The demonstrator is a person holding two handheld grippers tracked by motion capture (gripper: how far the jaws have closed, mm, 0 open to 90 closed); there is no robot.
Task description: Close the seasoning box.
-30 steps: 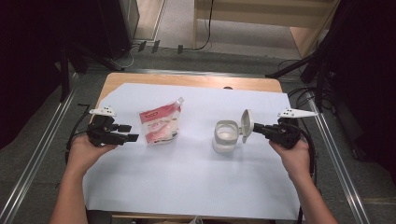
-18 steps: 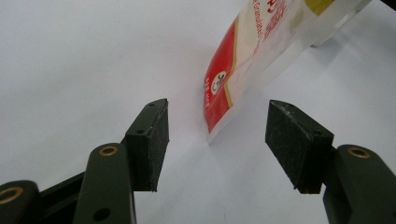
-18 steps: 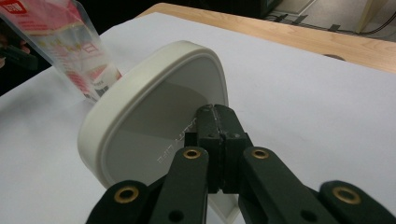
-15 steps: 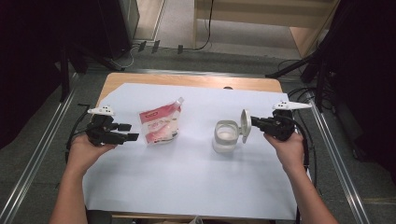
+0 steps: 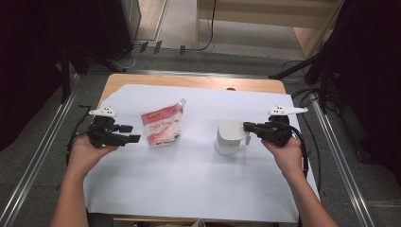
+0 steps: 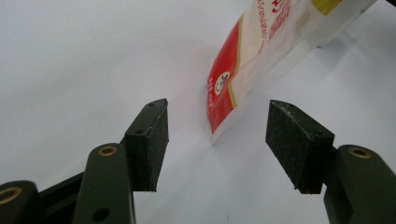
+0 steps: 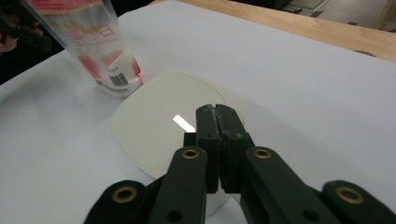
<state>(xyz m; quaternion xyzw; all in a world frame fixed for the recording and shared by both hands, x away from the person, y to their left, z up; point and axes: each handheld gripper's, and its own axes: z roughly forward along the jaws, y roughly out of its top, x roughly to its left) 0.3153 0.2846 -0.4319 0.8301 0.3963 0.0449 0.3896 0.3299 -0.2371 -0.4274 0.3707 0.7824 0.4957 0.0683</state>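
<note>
Between your wide left claw (image 5: 134,134) and pressed-together right claw (image 5: 247,127), white paper (image 5: 189,179) lies bare toward the desk's near edge.

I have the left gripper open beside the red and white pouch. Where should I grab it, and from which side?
Probably the pouch's near bottom edge, coming in level from its left, where the left gripper already faces it with open jaws. That edge is thin and lifts slightly off the white sheet, so the pads could close across it; the middle looks too wide.

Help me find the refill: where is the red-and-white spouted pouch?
In the high view the red-and-white spouted pouch stands left of centre on the white sheet, between the left gripper and the white lidded container.
</note>
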